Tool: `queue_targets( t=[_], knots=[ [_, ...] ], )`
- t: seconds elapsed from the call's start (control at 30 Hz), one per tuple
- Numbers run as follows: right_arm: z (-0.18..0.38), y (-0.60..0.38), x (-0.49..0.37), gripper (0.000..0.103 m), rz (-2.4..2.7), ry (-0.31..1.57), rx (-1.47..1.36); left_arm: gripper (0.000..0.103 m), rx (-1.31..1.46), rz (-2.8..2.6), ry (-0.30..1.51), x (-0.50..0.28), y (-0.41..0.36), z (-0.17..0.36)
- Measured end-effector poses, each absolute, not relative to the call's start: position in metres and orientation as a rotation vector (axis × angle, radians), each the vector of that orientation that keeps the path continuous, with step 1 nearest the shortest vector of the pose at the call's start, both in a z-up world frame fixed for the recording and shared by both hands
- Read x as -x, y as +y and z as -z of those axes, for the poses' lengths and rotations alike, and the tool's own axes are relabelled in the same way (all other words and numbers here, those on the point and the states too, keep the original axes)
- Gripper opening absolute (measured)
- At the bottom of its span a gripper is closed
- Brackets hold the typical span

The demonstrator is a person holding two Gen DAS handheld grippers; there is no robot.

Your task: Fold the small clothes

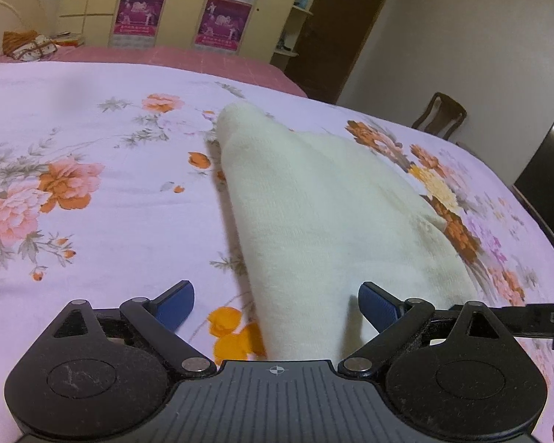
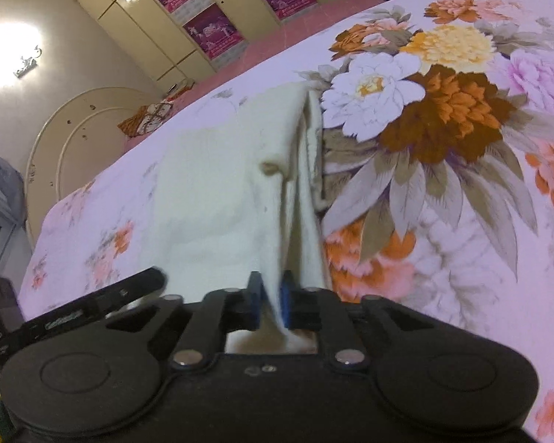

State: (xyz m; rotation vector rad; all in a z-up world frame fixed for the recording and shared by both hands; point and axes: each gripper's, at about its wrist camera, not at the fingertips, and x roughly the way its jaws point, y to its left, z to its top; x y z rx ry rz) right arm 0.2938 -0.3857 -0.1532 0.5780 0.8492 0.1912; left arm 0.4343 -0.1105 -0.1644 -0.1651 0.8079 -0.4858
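Note:
A small cream knit garment (image 1: 325, 214) lies on the flowered bedsheet (image 1: 92, 140), raised into a ridge running away from me. My left gripper (image 1: 275, 304) stands open, its blue pads wide apart on either side of the garment's near end, not pressing it. In the right wrist view the same cream garment (image 2: 218, 192) is pulled up into a fold, and my right gripper (image 2: 271, 301) is shut on its near edge, the cloth pinched between the blue pads (image 2: 286, 301). The left gripper's black finger (image 2: 103, 295) shows at the lower left of that view.
The bed's pink cover (image 1: 203, 59) meets a cream wardrobe with purple posters (image 1: 221, 18). An orange patterned bundle (image 1: 27, 46) lies at the far corner. A wooden chair (image 1: 439, 118) and a dark screen (image 1: 546, 170) stand past the right edge. A round headboard (image 2: 81, 144) is at the left.

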Motion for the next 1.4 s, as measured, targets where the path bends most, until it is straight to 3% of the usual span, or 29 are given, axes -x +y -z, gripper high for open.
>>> queue_targets(
  t=[0.2,0.33,0.43,0.63,0.87,1.1,1.4],
  knots=[
    [0.167,-0.399,-0.284,0.004,-0.097,0.865,-0.534,0.095,0.038,0.479,0.815,-0.425,-0.124,0.169],
    [0.15,-0.389,-0.285,0.021,-0.07,0.849,-0.426,0.095,0.107,0.469,0.798,-0.429,-0.112,0.152],
    [0.133,-0.395,-0.287,0.024,-0.078,0.76,-0.438,0.095,0.152,0.451,0.773,-0.444,-0.109,0.139],
    [0.105,-0.369,-0.353,0.025,-0.072,0.654,-0.264,0.095,0.166,0.366,0.748,-0.494,-0.125,0.134],
    [0.123,-0.35,-0.44,0.024,-0.053,0.691,-0.216,0.095,0.159,0.289,0.791,-0.555,-0.145,0.151],
    [0.165,-0.355,-0.451,0.019,0.033,0.689,-0.068,0.095,0.191,0.274,0.802,-0.576,-0.146,0.172],
    [0.137,-0.35,-0.471,0.022,-0.003,0.654,-0.116,0.095,0.211,0.231,0.782,-0.587,-0.145,0.173]
  ],
)
